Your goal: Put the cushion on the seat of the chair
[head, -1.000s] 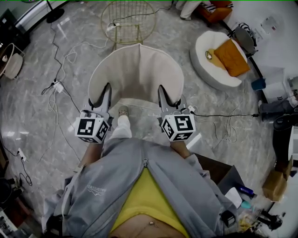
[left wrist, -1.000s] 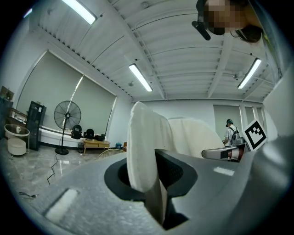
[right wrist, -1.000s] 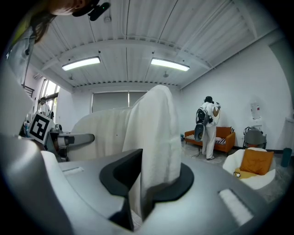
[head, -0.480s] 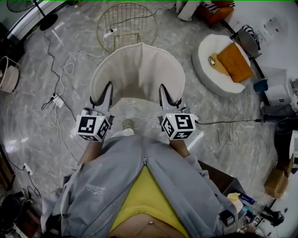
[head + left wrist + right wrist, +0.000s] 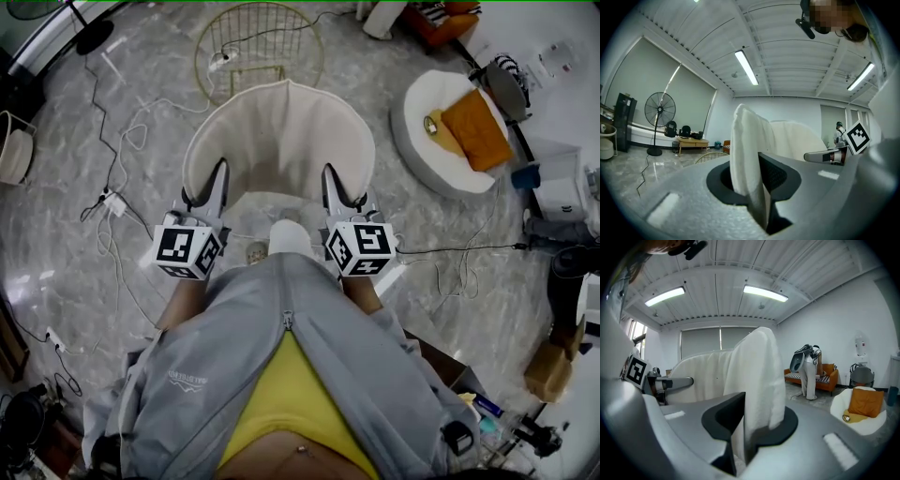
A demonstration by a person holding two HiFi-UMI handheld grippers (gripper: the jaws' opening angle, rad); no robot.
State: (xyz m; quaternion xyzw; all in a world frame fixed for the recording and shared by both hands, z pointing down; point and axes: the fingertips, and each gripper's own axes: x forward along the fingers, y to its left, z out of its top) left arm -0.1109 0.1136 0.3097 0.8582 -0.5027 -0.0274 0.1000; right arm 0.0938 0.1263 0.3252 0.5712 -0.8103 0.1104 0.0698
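Observation:
A cream, rounded cushion (image 5: 278, 145) hangs level between both grippers in front of the person. My left gripper (image 5: 217, 180) is shut on its left edge, and my right gripper (image 5: 333, 185) is shut on its right edge. In the left gripper view the thick white cushion edge (image 5: 746, 145) stands pinched in the left gripper (image 5: 757, 187). The right gripper view shows the cushion (image 5: 757, 371) clamped the same way in the right gripper (image 5: 743, 437). The round gold wire chair (image 5: 258, 45) stands on the floor just beyond the cushion's far edge.
A white round seat (image 5: 427, 141) with an orange pillow (image 5: 476, 124) is at the right. Cables and a power strip (image 5: 112, 202) trail over the marble floor at the left. A standing fan (image 5: 659, 110) and an orange sofa (image 5: 820, 373) stand farther off.
The person has stepped forward, carrying the cushion in both grippers toward the gold chair. One leg now shows under the cushion. Both grips look unchanged.

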